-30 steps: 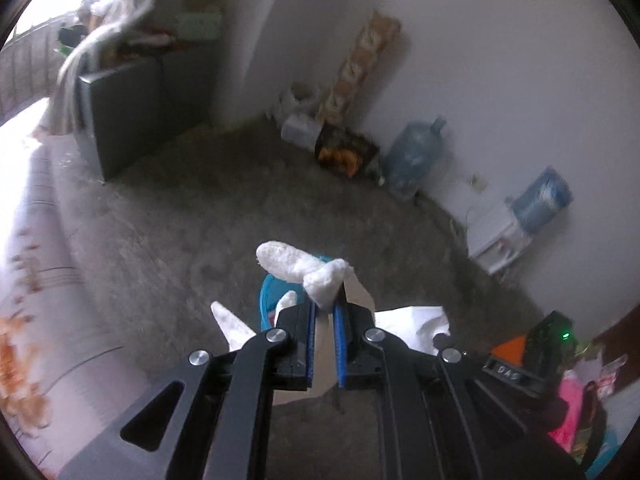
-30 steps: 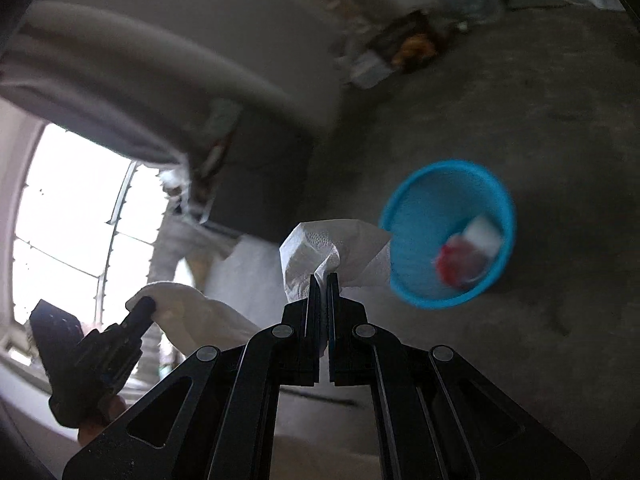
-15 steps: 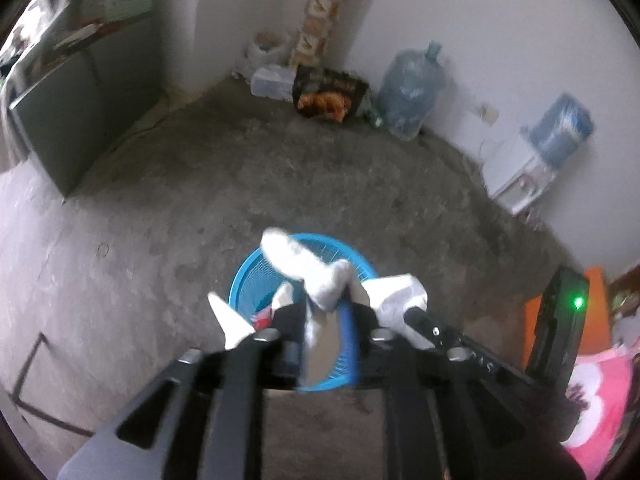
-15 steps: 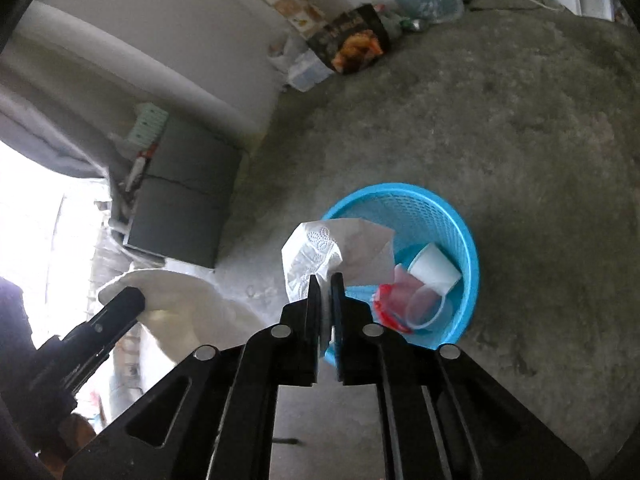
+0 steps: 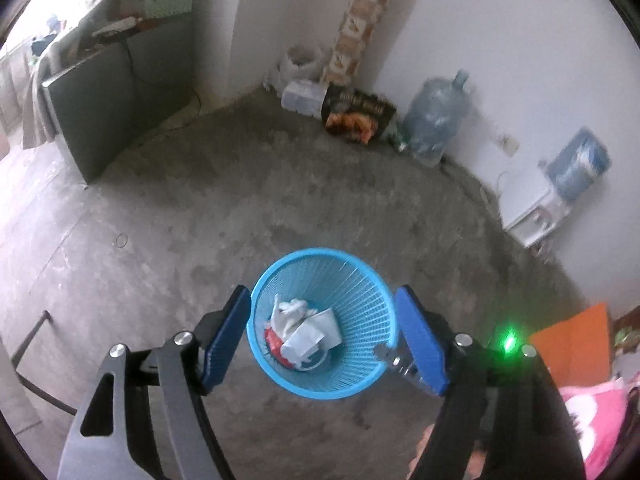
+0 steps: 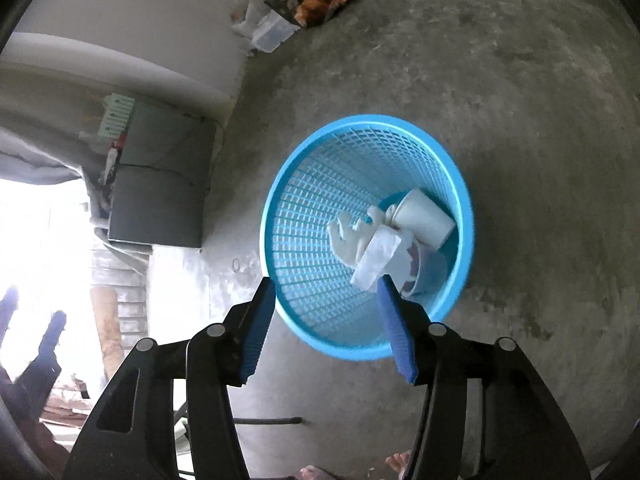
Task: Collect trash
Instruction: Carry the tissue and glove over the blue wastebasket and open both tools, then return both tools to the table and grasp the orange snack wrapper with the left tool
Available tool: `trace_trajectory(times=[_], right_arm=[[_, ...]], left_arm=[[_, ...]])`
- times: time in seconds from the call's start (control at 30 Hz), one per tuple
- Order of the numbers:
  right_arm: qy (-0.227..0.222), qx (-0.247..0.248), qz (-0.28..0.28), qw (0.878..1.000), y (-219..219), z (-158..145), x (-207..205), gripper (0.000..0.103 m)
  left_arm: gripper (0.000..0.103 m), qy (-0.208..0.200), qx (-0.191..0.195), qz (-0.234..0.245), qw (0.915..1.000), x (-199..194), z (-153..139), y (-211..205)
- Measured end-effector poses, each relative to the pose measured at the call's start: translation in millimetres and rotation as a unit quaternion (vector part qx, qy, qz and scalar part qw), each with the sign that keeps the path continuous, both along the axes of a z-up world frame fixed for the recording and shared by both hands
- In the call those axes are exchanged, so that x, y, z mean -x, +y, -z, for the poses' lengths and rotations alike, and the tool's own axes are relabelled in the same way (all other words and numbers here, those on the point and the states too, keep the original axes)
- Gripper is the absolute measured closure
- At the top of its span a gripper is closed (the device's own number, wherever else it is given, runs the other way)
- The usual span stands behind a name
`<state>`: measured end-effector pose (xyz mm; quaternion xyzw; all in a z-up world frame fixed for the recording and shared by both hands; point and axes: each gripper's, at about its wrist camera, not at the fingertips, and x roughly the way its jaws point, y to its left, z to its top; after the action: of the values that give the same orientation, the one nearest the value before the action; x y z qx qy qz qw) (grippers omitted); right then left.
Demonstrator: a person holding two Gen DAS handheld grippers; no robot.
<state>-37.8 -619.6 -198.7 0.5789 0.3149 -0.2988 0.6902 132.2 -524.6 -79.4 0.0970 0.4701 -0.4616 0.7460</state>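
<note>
Both tongs hang over a blue mesh basket standing on the bare concrete floor.

Left tongs: jaws spread wide, having just been opening, nothing between the blue pads. Seen through the gap, the basket's mouth sits straight below.

Right tongs: jaws about half apart, also just been opening, nothing gripped. The right-hand pad overlaps the basket's near rim in this view; whether it touches the rim cannot be told.

Trash is in the basket bottom: crumpled white tissue, a second folded white tissue lying over it, a white paper cup on its side against the far wall, a clear plastic cup and something red under the paper. In the left view the same heap shows as a white pile near the basket's centre.

Surroundings, left view: a large water bottle against the white wall, a dark printed carton beside it, a clear plastic box next to that, a dark grey cabinet at left, a small white dispenser with a blue bottle on top at right. A green light glows on the other handset at lower right. Bare toes show at the bottom of the right view.
</note>
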Motion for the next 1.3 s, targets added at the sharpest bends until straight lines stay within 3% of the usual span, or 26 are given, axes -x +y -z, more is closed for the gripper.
trace_trajectory(times=[0.2, 0.37, 0.53, 0.77, 1.03, 1.3], right_arm=[[-0.034, -0.001, 0.002, 0.999, 46.4, -34.0, 15.8, 0.041], [-0.043, 0.007, -0.055, 0.998, 87.8, -68.9, 3.9, 0.039], [-0.052, 0.06, -0.13, 0.988, 122.5, -123.6, -24.7, 0.033], [-0.073, 0.1, -0.228, 0.966, 175.3, -168.6, -68.3, 0.027], [-0.064, 0.106, -0.296, 0.947, 221.1, -176.3, -91.5, 0.026], [-0.065, 0.096, -0.333, 0.936, 244.9, -188.8, -109.0, 0.026]], left_arm=[[0.024, 0.009, 0.044, -0.033, 0.9985, 10.7, -52.0, 45.8], [0.023, 0.027, 0.033, -0.047, 0.998, 14.9, -68.3, 92.4], [0.023, 0.007, 0.045, -0.071, 0.9964, 22.5, -96.6, 162.2], [0.017, -0.048, 0.067, -0.102, 0.9913, 31.1, -140.4, 262.1], [0.015, -0.079, 0.065, -0.175, 0.9793, 25.7, -154.2, 369.9], [0.014, -0.095, 0.071, -0.271, 0.9552, 18.8, -155.8, 462.6]])
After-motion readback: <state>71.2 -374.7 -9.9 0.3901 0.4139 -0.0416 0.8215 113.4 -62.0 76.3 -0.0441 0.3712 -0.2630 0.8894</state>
